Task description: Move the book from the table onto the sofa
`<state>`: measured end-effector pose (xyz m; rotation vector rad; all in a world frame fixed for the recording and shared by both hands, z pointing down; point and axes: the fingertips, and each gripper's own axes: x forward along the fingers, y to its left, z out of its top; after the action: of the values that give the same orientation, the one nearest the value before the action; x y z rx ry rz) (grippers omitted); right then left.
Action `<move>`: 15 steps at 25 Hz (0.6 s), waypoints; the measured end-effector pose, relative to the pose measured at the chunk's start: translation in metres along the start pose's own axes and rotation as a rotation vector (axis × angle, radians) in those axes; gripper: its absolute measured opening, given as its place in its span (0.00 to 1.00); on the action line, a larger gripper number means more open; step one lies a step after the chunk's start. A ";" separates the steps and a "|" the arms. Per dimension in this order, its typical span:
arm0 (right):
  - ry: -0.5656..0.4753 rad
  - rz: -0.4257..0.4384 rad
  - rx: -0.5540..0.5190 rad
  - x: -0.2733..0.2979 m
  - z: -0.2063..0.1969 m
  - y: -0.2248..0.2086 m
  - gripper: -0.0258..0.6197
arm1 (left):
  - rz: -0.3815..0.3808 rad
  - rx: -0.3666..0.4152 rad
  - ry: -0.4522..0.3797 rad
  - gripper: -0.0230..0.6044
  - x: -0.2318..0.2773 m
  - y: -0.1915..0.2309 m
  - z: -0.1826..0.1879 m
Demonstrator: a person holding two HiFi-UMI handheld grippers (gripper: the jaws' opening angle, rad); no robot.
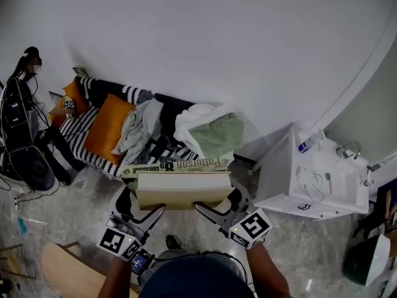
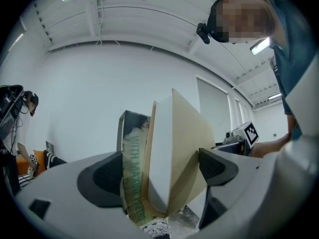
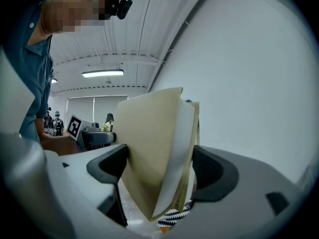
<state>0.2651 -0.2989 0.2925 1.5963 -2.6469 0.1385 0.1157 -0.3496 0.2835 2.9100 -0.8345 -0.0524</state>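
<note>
Cream page edges face up as the book (image 1: 183,190) hangs in the air, clear of any surface, its printed cover turned toward the sofa (image 1: 74,129) and its far long edge lined up over the sofa's front edge in the head view. The left gripper (image 1: 146,213) clamps the book's left end, and its own view shows both dark jaws pressed against the covers of the book (image 2: 169,153) with the pages fanning a little above them. The right gripper (image 1: 214,211) has the right end, jaws closed the same way on the book (image 3: 154,153). Open grey stone floor (image 1: 291,253) lies beneath and around the person. Along the striped sofa the seat is crowded: an orange cushion (image 1: 107,126) toward the left end, a grey cloth (image 1: 139,129) at the middle, white and green cloths (image 1: 214,135) heaped at the right end just beyond the book. A white table (image 1: 310,179) stands off to the right, apart from the sofa, against the plain white wall (image 1: 217,42).
</note>
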 end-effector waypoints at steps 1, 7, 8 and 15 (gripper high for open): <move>0.001 -0.007 0.000 0.008 0.000 -0.002 0.70 | -0.007 -0.001 0.001 0.79 0.004 0.009 0.000; 0.035 -0.033 0.010 0.048 -0.009 -0.020 0.70 | -0.029 -0.035 0.020 0.79 0.027 0.050 -0.011; 0.041 -0.029 0.014 0.053 -0.012 -0.025 0.70 | -0.025 -0.041 0.025 0.79 0.031 0.055 -0.015; 0.060 0.027 0.073 0.099 -0.045 -0.071 0.70 | 0.027 -0.036 0.072 0.79 0.074 0.093 -0.039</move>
<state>0.2820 -0.4142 0.3494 1.5503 -2.6477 0.2824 0.1325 -0.4633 0.3335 2.8480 -0.8522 0.0391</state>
